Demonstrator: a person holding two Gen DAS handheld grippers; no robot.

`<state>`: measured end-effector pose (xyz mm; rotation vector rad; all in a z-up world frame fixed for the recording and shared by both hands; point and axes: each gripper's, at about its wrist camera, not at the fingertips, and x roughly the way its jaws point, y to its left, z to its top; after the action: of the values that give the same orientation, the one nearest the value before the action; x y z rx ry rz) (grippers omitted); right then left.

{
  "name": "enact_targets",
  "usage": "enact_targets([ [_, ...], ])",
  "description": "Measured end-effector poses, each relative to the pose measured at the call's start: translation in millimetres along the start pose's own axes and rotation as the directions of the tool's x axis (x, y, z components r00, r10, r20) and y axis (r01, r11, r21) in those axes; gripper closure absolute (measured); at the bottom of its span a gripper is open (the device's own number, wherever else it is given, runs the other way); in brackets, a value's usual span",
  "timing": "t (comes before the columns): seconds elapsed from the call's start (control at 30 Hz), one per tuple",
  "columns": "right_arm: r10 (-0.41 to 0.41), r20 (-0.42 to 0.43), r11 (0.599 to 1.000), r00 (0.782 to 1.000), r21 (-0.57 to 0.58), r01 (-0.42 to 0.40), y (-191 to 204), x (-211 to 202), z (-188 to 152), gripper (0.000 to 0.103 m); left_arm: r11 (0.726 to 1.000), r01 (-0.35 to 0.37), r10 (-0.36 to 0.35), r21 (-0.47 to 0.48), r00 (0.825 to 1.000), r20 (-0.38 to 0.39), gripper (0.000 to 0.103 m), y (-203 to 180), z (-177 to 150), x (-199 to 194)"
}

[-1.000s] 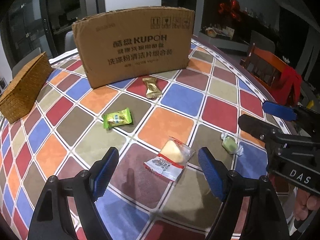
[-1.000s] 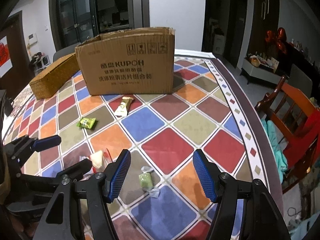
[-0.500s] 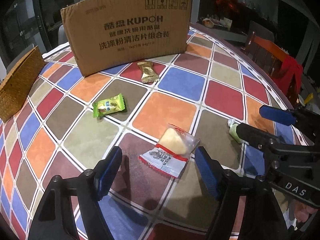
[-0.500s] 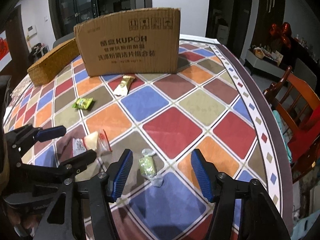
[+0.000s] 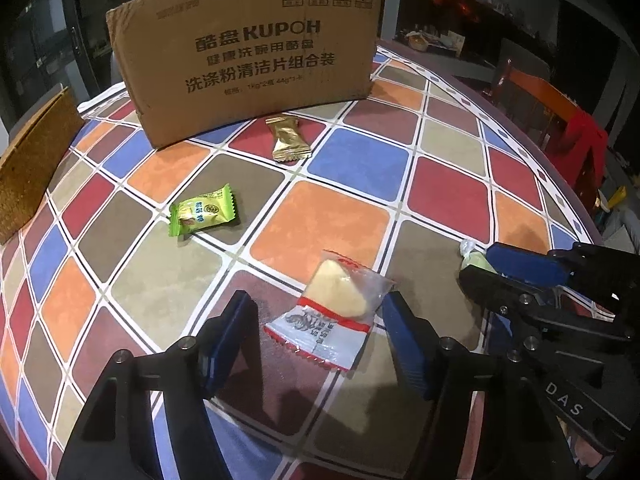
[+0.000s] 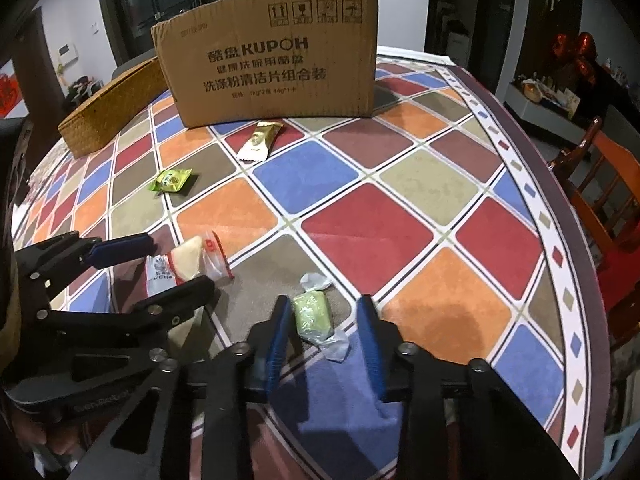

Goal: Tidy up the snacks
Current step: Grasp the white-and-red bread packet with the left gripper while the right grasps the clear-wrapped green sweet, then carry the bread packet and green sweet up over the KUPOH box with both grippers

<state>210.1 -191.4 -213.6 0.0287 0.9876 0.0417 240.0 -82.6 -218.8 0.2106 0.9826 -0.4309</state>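
Observation:
On the chequered tablecloth (image 5: pixel 340 216) lies a clear packet with a yellow cake and red print (image 5: pixel 332 308). It sits between the fingers of my left gripper (image 5: pixel 318 322), whose jaws are closing and do not press on it. From the right wrist view this left gripper (image 6: pixel 180 260) straddles the same packet (image 6: pixel 188 258). My right gripper (image 6: pixel 324 316) is low over a pale green wrapped candy (image 6: pixel 314 314). Its jaws are closing too: the left pad is at the candy, while a gap remains on the right. The left wrist view has the right gripper (image 5: pixel 490 266) at the right, the candy (image 5: pixel 474 258) peeking out.
A tall cardboard box (image 5: pixel 248 52) stands at the back, with a gold packet (image 5: pixel 288 138) just before it. A bright green packet (image 5: pixel 202 210) lies mid-left. A wicker basket (image 5: pixel 32 160) stands far left. An orange wooden chair (image 6: pixel 600 184) is beyond the table's right edge.
Both grippers have sunk closer to the table. The left jaws narrowed around the cake packet. The right jaws narrowed sharply around the green candy.

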Motion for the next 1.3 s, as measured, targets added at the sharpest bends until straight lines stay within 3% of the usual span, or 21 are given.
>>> enact_targets([
  [0.1, -0.001, 0.004, 1.000, 1.000, 0.001, 0.001, 0, 1, 1, 0.082, 1.000, -0.006, 0.006, 0.006, 1.000, 0.006, 0.048, -1, 1, 0],
  [0.13, 0.000, 0.005, 1.000, 1.000, 0.002, 0.000, 0, 1, 1, 0.082, 1.000, -0.005, 0.005, 0.008, 1.000, 0.009, 0.056, -1, 1, -1],
  [0.23, -0.002, 0.009, 1.000, 1.000, 0.003, 0.002, -1, 1, 2, 0.082, 1.000, 0.001, -0.001, 0.014, 1.000, 0.007, 0.066, -3, 2, -1],
  [0.5, -0.002, 0.029, 1.000, 1.000, 0.004, 0.002, 0, -4, 6, 0.083, 1.000, 0.002, -0.001, -0.010, 1.000, 0.010, 0.070, 0, 3, -4],
  [1.3, 0.008, 0.099, 1.000, 0.995, -0.006, -0.007, 2, -30, 29, 0.083, 0.998, -0.016, 0.021, -0.068, 0.997, 0.071, 0.070, 13, 20, -38],
])
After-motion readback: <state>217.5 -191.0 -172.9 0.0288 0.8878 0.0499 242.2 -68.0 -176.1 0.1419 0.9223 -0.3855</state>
